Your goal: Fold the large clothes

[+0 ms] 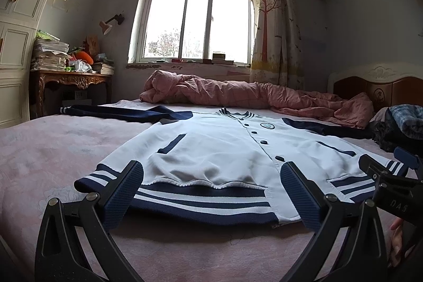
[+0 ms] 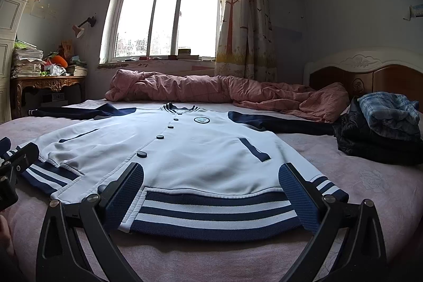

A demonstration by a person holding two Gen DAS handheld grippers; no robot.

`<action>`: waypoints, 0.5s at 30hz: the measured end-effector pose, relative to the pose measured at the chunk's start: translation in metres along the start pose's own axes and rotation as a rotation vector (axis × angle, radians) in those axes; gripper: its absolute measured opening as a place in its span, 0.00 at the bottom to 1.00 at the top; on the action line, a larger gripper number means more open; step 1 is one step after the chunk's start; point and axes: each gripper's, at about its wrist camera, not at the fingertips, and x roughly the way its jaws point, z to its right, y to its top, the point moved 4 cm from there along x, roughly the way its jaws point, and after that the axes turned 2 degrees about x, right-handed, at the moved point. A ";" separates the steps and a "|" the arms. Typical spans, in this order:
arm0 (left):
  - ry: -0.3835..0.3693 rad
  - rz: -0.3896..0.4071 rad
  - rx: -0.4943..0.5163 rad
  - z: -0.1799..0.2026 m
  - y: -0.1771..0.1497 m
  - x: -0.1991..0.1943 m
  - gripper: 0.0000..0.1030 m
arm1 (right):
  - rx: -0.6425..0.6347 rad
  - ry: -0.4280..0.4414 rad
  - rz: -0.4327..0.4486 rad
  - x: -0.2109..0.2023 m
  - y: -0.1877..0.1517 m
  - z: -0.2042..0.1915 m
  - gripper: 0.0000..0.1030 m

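So there's a white baseball-style jacket (image 1: pixel 211 149) with navy sleeves laid flat and face up on the bed (image 1: pixel 53 144), buttoned shut, collar pointing toward the window (image 1: pixel 195 15) and the striped navy-and-white hem closest to the cameras. Both sleeves are stretched out sideways. The left gripper (image 1: pixel 212 192) sits low right at the hem, its fingers spread wide with nothing between them except the hem band showing through the gap, over the jacket's left half as seen from here. The right gripper (image 2: pixel 211 192) is the same deal over the other half: fingers wide apart, not pinching any fabric, hovering just at the hem. From the left wrist view the right gripper's black body pokes in at the right edge. A crumpled pink quilt (image 2: pixel 211 91) lies along the far side of the bed, and a pile of dark clothes with a plaid shirt on top (image 2: pixel 380 128) sits by the headboard (image 2: pixel 370 70).
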 end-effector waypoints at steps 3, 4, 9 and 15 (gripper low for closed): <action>0.002 -0.002 -0.001 0.000 0.000 0.000 1.00 | 0.008 0.000 -0.001 -0.001 0.000 0.002 1.00; 0.000 -0.002 -0.001 0.000 -0.001 0.000 1.00 | 0.009 0.000 0.000 -0.001 0.000 0.002 1.00; 0.005 -0.001 0.001 0.001 0.000 0.000 1.00 | 0.009 0.000 0.000 -0.001 0.000 0.003 1.00; 0.012 -0.001 0.002 0.000 0.000 -0.001 1.00 | 0.008 -0.001 0.001 -0.001 0.000 0.003 1.00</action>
